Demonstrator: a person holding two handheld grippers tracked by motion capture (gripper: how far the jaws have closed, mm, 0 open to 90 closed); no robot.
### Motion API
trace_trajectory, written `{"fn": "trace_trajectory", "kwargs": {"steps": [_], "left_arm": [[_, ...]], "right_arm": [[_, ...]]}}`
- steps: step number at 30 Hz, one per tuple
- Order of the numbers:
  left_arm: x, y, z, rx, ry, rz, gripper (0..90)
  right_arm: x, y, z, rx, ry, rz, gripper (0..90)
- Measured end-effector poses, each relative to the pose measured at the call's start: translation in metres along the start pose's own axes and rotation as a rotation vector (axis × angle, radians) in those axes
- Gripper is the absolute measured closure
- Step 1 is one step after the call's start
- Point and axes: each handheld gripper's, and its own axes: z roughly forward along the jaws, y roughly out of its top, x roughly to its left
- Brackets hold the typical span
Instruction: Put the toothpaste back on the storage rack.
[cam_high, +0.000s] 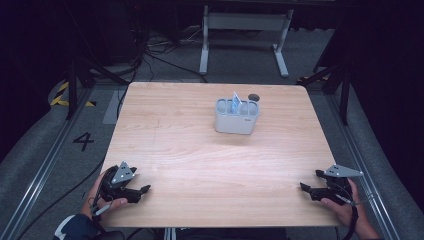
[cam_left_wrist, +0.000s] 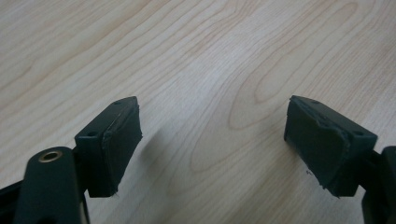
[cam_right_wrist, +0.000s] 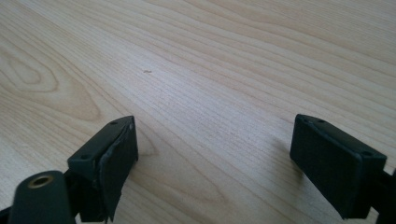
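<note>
grey compartment holder (cam_high: 236, 119) | upright, far-centre of table, well apart from both grippers | blue-white card (cam_high: 237, 101) | stands tilted in a middle compartment, top poking out

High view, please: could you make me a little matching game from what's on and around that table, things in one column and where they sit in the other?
Things:
1. grey holder
2. left gripper
3. right gripper
4. small dark round thing

Places:
A. near right corner of the table
B. just behind the holder, at the far edge
C. far half of the table, right of centre
D. near left corner of the table

Pairs: 1-C, 2-D, 3-A, 4-B
</note>
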Motion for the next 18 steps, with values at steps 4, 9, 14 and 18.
{"fn": "trace_trajectory", "kwargs": {"steps": [4, 9, 14, 18], "left_arm": [[0.0037, -0.0075, -0.0053, 0.009, 0.013, -0.085, 18.1], [0.0010, -0.0067, -0.0036, 0.013, 0.019, -0.113, 15.5], [0.0011, -0.0055, -0.0034, 0.022, 0.020, -0.106, 14.4], [0.0010, -0.0048, -0.0017, 0.018, 0.022, -0.105, 13.3]], "right_arm": [[-0.0002, 0.0003, 0.0002, 0.000, 0.005, 0.000, 15.3], [-0.0002, 0.0008, 0.0008, 0.002, 0.007, -0.005, 15.2], [0.0005, 0.0004, 0.0003, 0.000, 0.006, -0.003, 15.4], [0.0004, 0.0004, 0.0003, 0.000, 0.006, -0.003, 15.4]]}}
